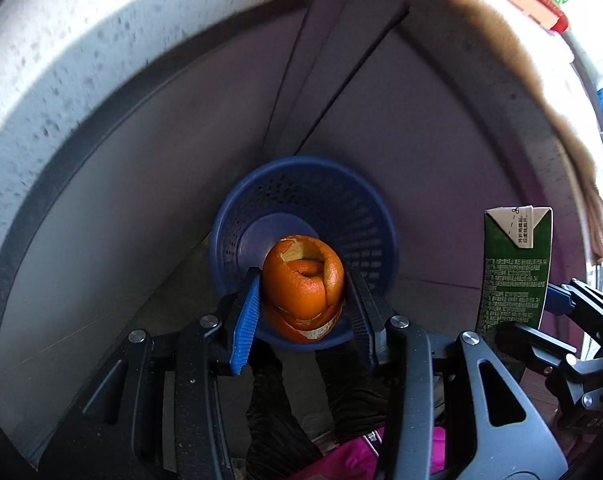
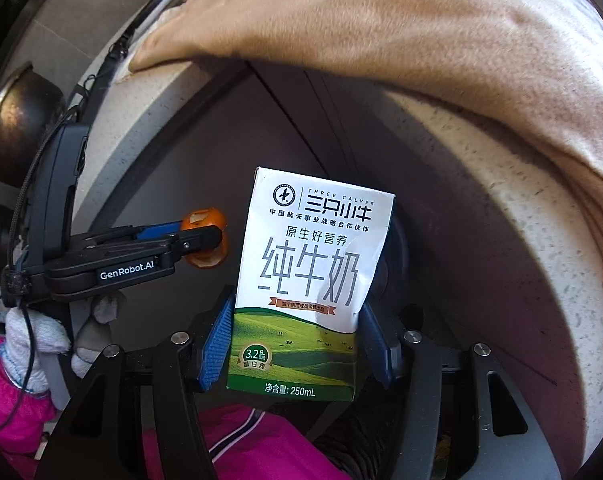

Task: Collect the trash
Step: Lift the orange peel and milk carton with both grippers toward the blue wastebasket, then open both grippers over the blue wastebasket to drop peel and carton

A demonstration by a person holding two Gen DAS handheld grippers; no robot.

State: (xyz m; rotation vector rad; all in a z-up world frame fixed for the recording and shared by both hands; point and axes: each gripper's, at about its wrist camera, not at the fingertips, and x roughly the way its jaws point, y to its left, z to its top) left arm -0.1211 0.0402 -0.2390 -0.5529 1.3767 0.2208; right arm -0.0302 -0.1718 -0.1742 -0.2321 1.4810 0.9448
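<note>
Two grips — left gripper [image 1: 303,294] on orange peel [image 1: 303,280], right gripper [image 2: 297,344] on milk carton [image 2: 305,280]

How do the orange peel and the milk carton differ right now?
The orange peel is a rounded, curled orange shell; the milk carton is a flat-sided printed box. The peel sits in the left gripper, the carton in the right gripper. Both are clamped between blue pads.

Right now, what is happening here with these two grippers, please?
A person is collecting trash with a gripper in each hand. The left gripper is shut on an orange peel and holds it over a blue mesh basket on the floor below. The right gripper is shut on a milk carton beside it. Nothing has been dropped in yet.
</note>
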